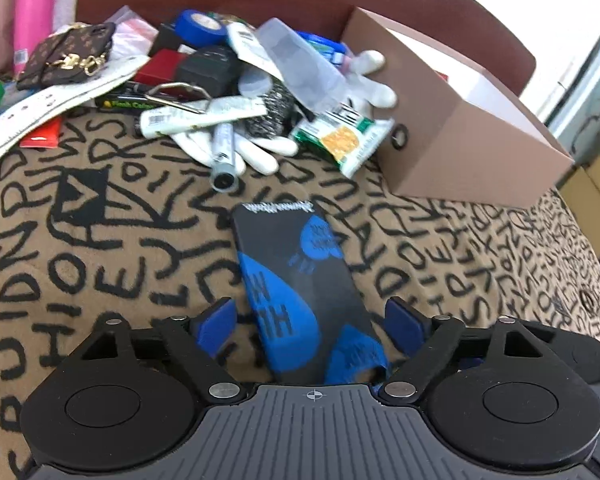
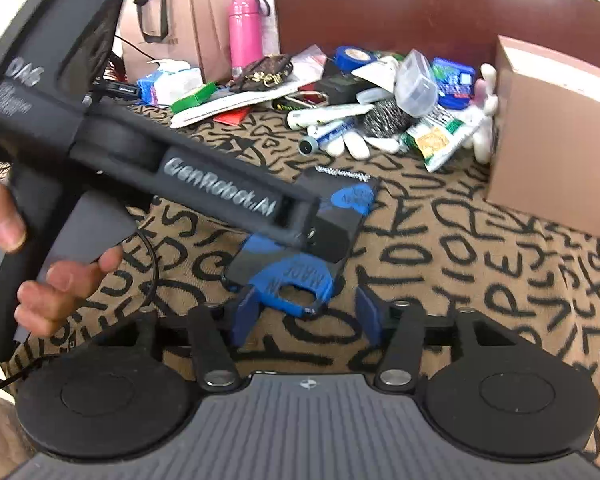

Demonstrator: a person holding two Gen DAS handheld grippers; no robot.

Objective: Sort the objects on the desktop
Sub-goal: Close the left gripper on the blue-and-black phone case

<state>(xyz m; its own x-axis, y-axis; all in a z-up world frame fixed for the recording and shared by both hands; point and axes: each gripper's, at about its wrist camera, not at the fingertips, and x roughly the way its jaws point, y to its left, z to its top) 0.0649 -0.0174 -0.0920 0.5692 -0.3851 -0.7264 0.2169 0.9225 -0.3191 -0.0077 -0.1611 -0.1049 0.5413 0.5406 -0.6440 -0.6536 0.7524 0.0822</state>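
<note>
The left tongs [image 1: 310,326] stand spread wide, their blue pads on either side of a black-and-blue phone case [image 1: 300,292] without pressing it. The case lies flat on the counter [image 1: 100,240], on a tan cloth covered in black letters, its near end between the pads and its far end pointing toward the heap of clutter.

From the right-hand camera the right tongs [image 2: 308,316] are also spread, and nothing is pinched between them. The near corner of the case [image 2: 296,280], the one with the camera cutout, sits just at their opening, nearer the left pad; whether that pad touches it I cannot tell. The body of the left tongs [image 2: 204,184] crosses above the case from the left, gripped by a hand [image 2: 56,280].

Farther off, the pile holds white gloves [image 1: 256,152], a marker [image 1: 223,160], a snack packet [image 1: 344,140], blue tape [image 1: 200,26] and a patterned wallet [image 1: 70,54]. A pink bottle [image 1: 34,12] stands at the far left. A brown box [image 1: 460,128] stands to the right, just beside the pile and well apart from the case.
</note>
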